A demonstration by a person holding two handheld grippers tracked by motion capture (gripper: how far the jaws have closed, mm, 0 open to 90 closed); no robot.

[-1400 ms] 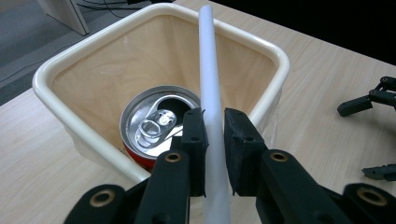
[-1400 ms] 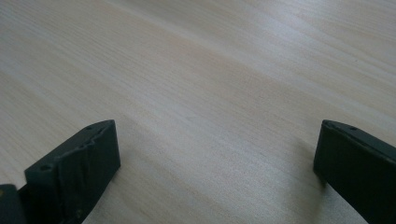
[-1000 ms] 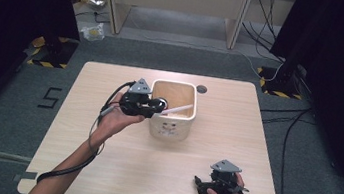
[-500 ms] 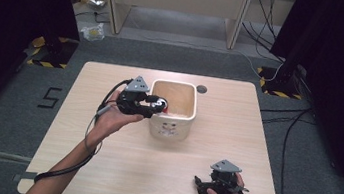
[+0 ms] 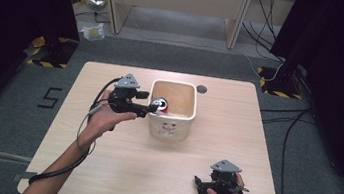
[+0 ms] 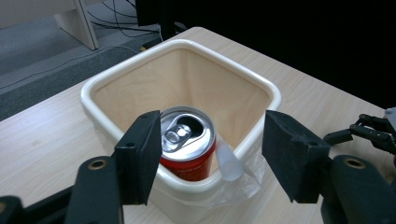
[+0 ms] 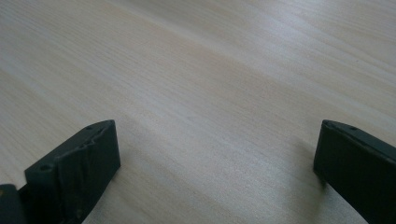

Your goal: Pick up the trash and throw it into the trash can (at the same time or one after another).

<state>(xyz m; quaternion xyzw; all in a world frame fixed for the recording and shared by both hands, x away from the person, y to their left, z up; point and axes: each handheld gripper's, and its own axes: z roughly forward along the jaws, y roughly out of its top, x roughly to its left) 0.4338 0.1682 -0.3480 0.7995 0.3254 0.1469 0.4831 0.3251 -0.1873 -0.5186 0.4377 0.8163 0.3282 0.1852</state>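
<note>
Setting: a pale wooden table [image 5: 115, 170] on grey carpet, with dark curtains at both sides.
Bin: a cream square bin [image 5: 184, 124] stands near the middle of the table's far edge, just short of a round cable hole [image 5: 202, 88]; bare table lies open along the left, right and near edges.
Can: a red drinks can [image 6: 187, 144] stands upright inside the bin against its left wall, silver top and pull tab facing up.
Left gripper: the left gripper [image 5: 152, 108] is held at the bin's left rim, well in from the table's left edge. Its fingers [image 6: 139, 161] have just been opening and now stand wide, one finger close beside the can, the other clear of it over the rim.
Right gripper: the right gripper [image 5: 197, 183] rests near the table's near right corner, its fingers [image 7: 77, 170] spread wide over bare wood with nothing between them.
Left gripper view adds: a clear plastic piece [image 6: 227, 163] leaning beside the can, and thin plastic film [image 6: 245, 179] bunched outside the bin's rim.
</note>
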